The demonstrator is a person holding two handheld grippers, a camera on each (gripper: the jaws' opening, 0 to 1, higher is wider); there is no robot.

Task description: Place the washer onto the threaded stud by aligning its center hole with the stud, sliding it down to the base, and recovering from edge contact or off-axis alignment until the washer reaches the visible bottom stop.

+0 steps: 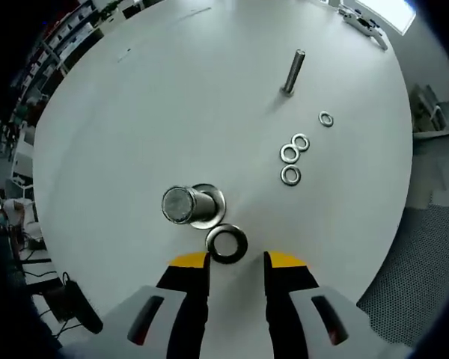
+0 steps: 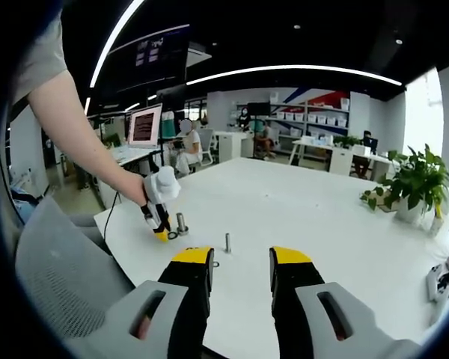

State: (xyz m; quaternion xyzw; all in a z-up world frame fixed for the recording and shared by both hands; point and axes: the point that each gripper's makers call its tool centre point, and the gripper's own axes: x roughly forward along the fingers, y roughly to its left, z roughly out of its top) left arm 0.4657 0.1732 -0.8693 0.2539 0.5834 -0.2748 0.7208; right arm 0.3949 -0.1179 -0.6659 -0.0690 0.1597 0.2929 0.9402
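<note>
The large flat steel washer [image 1: 227,244] lies flat on the white round table [image 1: 172,97], just beyond the tips of the left gripper [image 1: 236,260] and touching the base flange of the thick threaded steel stud [image 1: 184,204]. The stud stands upright beside it, its end face towards the camera, and the washer is not on it. The left gripper's yellow-tipped black jaws are spread apart, with nothing between them; the washer sits just ahead of the gap.

Further out on the table a thin upright steel bolt [image 1: 293,71] stands alone. Between it and the near stud lie four small steel washers [image 1: 290,154], three close together and one a little apart near the bolt.

In the right gripper view, the left gripper [image 2: 162,232] is held by a person's bare arm [image 2: 75,127], pointing down at the table edge beside the thick stud [image 2: 181,222], with the thin bolt [image 2: 227,242] nearby. The right gripper [image 2: 239,269] is well back from the parts, jaws spread and holding nothing. A potted green plant [image 2: 411,183] stands at the table's far side, and a grey chair back [image 2: 56,262] is beside the table.
</note>
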